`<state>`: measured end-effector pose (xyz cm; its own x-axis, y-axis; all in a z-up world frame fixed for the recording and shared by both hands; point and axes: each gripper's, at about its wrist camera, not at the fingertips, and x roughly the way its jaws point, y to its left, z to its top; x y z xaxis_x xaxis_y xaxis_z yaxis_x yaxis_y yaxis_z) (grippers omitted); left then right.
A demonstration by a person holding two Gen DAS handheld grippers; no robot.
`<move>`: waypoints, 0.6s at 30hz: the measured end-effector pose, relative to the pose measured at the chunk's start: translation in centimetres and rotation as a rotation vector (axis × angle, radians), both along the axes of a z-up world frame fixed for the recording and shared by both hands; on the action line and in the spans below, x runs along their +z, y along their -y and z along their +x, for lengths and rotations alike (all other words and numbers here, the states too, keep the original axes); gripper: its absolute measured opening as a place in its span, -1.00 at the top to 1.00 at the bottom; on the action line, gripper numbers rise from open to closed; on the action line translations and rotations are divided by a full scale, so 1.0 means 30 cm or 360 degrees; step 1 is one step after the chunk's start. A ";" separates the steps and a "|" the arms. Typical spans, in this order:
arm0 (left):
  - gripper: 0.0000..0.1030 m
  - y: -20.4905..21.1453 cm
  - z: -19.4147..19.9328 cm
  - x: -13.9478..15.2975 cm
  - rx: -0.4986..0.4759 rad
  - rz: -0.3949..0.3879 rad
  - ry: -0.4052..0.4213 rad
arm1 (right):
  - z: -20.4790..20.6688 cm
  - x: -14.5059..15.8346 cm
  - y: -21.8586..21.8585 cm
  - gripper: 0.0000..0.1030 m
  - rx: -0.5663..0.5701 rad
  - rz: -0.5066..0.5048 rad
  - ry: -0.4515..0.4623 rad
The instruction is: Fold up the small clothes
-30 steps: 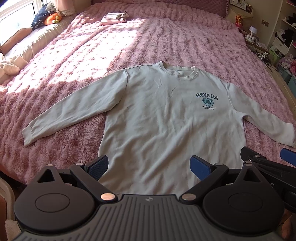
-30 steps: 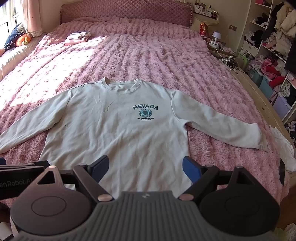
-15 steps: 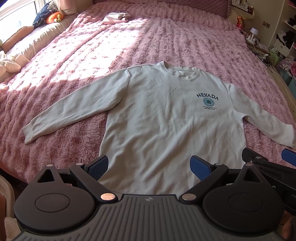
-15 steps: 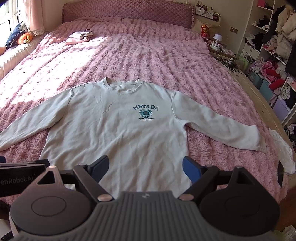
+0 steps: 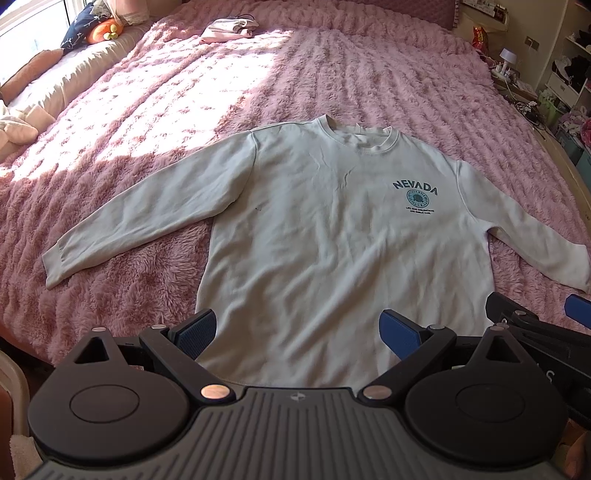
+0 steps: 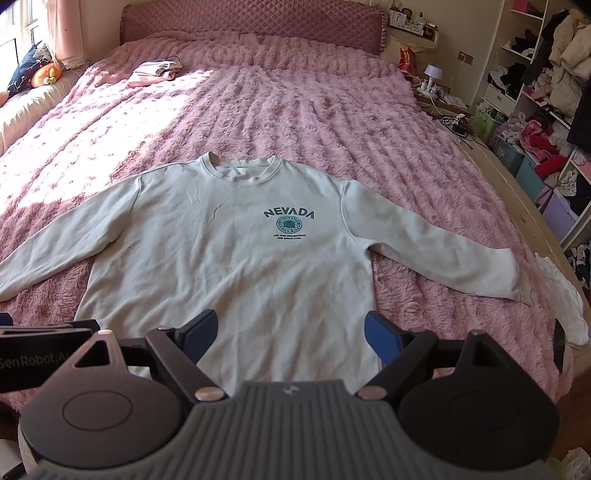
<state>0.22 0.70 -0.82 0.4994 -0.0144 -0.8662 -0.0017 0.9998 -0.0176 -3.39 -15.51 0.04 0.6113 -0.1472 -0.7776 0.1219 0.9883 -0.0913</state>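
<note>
A pale grey long-sleeved sweatshirt (image 5: 325,240) with a teal NEVADA print lies flat and face up on the pink fluffy bed cover, both sleeves spread out; it also shows in the right wrist view (image 6: 236,258). My left gripper (image 5: 297,330) is open and empty, held above the sweatshirt's bottom hem. My right gripper (image 6: 290,334) is open and empty, above the hem toward its right side. The right gripper's fingers (image 5: 576,315) show at the right edge of the left wrist view.
The pink bed cover (image 6: 295,110) fills most of both views. A small pile of folded clothes (image 6: 155,72) lies near the headboard. Cushions and a plush toy (image 5: 99,31) sit on the window seat at left. A white cloth (image 6: 565,295) lies at the bed's right edge; cluttered shelves (image 6: 546,92) stand beyond.
Both views have shifted slightly; the sweatshirt sits a little farther up and away in frame. Both grippers remain open and the sweatshirt has not moved.
</note>
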 end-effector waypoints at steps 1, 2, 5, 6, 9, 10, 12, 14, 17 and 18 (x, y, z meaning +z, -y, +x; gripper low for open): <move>-1.00 0.000 0.001 -0.001 0.0000 0.0000 -0.0001 | 0.003 -0.002 0.000 -0.60 -0.0001 -0.0001 -0.0004; -1.00 0.001 0.002 0.000 0.0002 -0.0002 -0.0003 | 0.008 -0.003 0.000 -0.60 0.0000 -0.0002 -0.0007; -1.00 0.002 0.006 -0.003 0.0005 -0.0003 -0.0007 | 0.016 -0.007 -0.001 -0.60 0.0000 0.0002 -0.0015; -1.00 0.002 0.008 -0.003 0.0006 -0.0003 -0.0007 | 0.017 -0.008 0.000 -0.60 0.0002 0.0003 -0.0015; -1.00 0.000 0.010 -0.004 0.0010 -0.0005 -0.0009 | 0.023 -0.009 0.001 -0.60 0.0008 0.0008 -0.0018; -1.00 0.001 0.011 -0.005 0.0011 -0.0003 -0.0009 | 0.027 -0.011 0.001 -0.60 0.0009 0.0010 -0.0019; -1.00 -0.002 0.011 -0.005 0.0007 -0.0003 -0.0010 | 0.029 -0.013 0.002 -0.60 0.0010 0.0014 -0.0021; -1.00 -0.006 0.011 -0.008 0.0007 -0.0003 -0.0011 | 0.030 -0.016 0.002 -0.60 0.0009 0.0018 -0.0025; -1.00 -0.010 0.012 -0.012 0.0007 -0.0003 -0.0012 | 0.030 -0.018 0.006 -0.60 0.0009 0.0022 -0.0027; -1.00 -0.011 0.013 -0.015 0.0006 -0.0004 -0.0013 | 0.030 -0.018 0.006 -0.60 0.0008 0.0023 -0.0029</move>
<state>0.60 1.02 -1.26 0.4922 -0.0146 -0.8703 -0.0056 0.9998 -0.0199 -2.48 -15.70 -0.51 0.5979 -0.1329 -0.7905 0.1155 0.9901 -0.0791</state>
